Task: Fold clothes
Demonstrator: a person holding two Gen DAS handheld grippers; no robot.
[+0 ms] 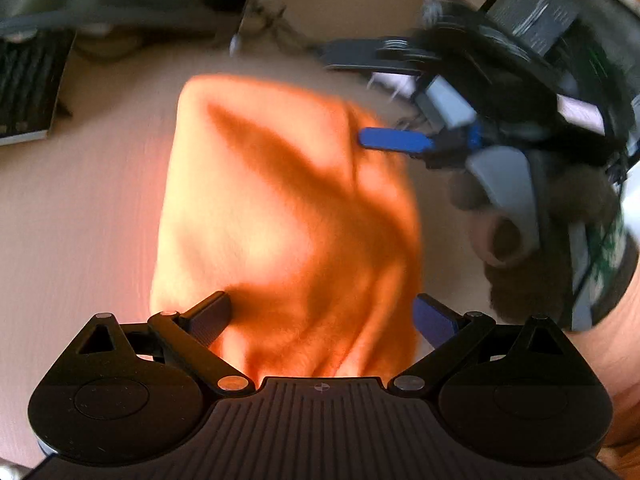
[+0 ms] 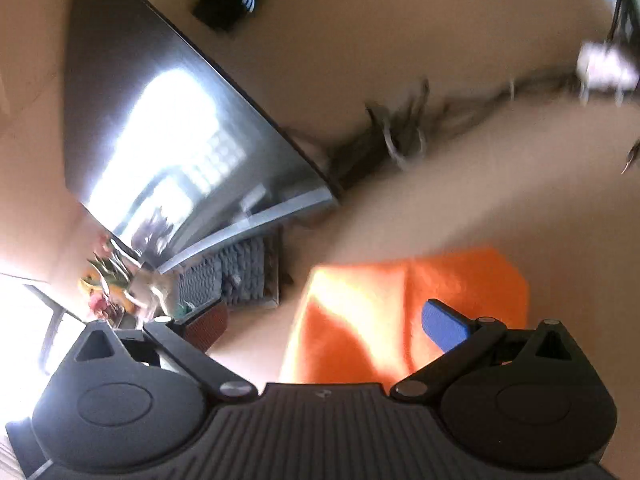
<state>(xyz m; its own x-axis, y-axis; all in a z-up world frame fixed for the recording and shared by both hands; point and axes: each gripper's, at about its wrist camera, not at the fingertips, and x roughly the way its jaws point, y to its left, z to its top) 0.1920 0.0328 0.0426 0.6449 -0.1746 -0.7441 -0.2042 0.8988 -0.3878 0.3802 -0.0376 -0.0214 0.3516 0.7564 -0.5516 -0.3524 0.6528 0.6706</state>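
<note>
We see one orange cloth (image 1: 280, 216) lying on the pale wooden tabletop (image 1: 80, 220), gathered into a compact, roughly rectangular shape with soft creases across its top; in the right wrist view it (image 2: 360, 312) shows a ridge running from 12 to 6 o'clock, which we read as a fold line or an overlapped layer. Both views are blurred, so we cannot count the layers. This shape would fit a cloth already folded and released as well as one part-folded with another fold to come; the pictures do not settle which

The left tongs (image 1: 322, 316) hang just above the near edge of the cloth, at 6 o'clock in their own view, spread wide with one finger at each side of the fabric and nothing pinched between them; we judge that wide spread suits straddling the cloth's width. The right tongs (image 2: 326, 326) are also spread wide and hold nothing. From the left wrist view the right tongs (image 1: 396, 142) sit at about 2 o'clock, a blue finger reaching over the cloth's far right corner; whether it touches the fabric we cannot tell

By count: one cloth, two tongs, one monitor (image 2: 168, 120) behind the cloth at 10 o'clock in the right view, one keyboard (image 1: 28, 88) at 10 o'clock in the left view, and a tangle of cables (image 2: 420, 128) along the tabletop's back edge
</note>
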